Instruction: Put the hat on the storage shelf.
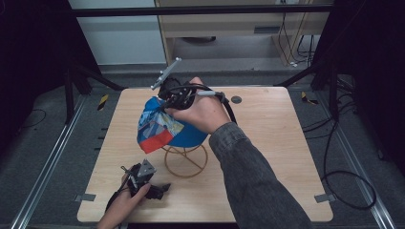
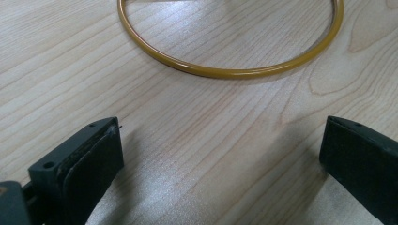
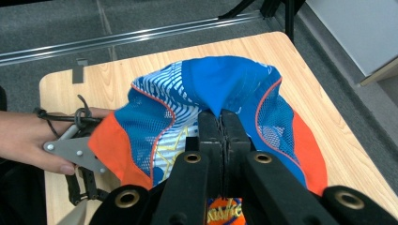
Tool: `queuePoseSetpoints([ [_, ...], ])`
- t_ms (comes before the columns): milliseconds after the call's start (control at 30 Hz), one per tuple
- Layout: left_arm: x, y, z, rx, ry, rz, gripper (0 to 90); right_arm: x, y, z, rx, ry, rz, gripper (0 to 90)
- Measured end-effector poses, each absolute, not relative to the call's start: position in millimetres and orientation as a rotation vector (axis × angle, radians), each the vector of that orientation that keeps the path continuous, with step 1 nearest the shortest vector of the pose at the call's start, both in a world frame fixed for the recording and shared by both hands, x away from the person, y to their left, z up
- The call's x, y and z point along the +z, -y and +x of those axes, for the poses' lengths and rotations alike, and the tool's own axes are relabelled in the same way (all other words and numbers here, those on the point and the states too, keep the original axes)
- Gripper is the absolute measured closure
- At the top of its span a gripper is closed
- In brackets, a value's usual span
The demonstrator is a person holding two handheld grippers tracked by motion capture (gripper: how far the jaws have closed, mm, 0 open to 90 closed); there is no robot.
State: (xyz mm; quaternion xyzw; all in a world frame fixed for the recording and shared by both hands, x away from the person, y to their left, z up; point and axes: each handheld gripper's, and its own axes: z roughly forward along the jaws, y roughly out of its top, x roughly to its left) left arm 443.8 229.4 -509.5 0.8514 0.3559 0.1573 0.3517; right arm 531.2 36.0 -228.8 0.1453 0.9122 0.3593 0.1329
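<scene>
Dim high view (dark edges); close views bright, sharp.

The cap (image 3: pixel 155 112) is showing mesh cloth; the ring stand (image 2: pixel 225 71) is gleaming glossy; the tabletop (image 2: pixel 187 140) is looking like smooth, pale wood.

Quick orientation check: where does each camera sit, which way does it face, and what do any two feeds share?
High view: above the near table edge, facing forward and down on the wooden table; both forearms enter from below.
Left gripper view: low over the table, facing the yellow wire ring; left gripper open.
Right gripper view: looks along the right gripper, shut on the blue cap.
Shared: high and right views both show the cap.
</scene>
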Motion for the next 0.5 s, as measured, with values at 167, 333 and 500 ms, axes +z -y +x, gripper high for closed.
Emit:
queuePoseSetpoints([
  [167,-509.4,-229.5,443.8,0.409,-0.921,2.206,0.0,-228.0,-34.0,530.8,1.043,-2.642,0.423,89.1],
  [333,-509.4,-229.5,443.7,0.409,-0.921,2.206,0.0,-228.3,-32.4,531.6,1.046,-2.643,0.435,88.5],
  [500,-509.4,-229.4,443.7,0.41,-0.921,2.206,0.0,-229.6,-34.5,530.0,1.044,-2.647,0.426,85.8],
])
